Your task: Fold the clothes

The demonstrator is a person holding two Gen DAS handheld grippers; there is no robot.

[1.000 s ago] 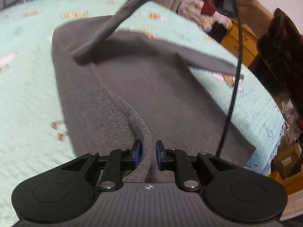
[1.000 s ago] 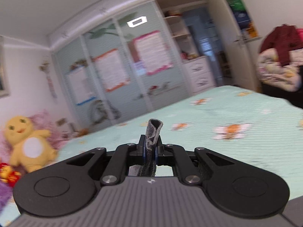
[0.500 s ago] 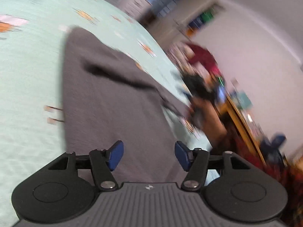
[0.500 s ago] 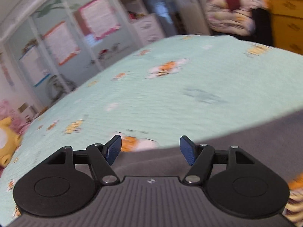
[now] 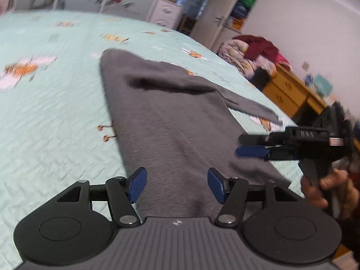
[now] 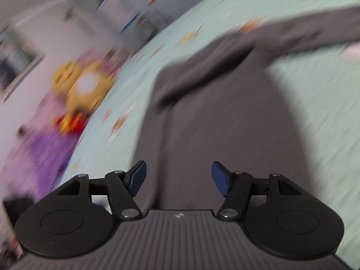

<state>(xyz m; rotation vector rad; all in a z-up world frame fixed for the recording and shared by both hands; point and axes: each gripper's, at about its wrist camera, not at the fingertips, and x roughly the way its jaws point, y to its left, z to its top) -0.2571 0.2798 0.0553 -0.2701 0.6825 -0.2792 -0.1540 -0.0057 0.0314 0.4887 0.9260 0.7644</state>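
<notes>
A dark grey knitted garment (image 5: 171, 121) lies spread flat on a mint-green bed (image 5: 56, 112), running lengthwise away from the left wrist camera. One long sleeve (image 5: 245, 103) is folded across its upper part and trails off the right edge onto the bed. Its near end sits just below the camera. The right wrist view is blurred.

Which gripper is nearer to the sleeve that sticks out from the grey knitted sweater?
Right. The right gripper, open, hovers just below the sleeve tip. The left gripper, open, sits at the grey knitted sweater's near hem, farther from the sleeve.
</notes>
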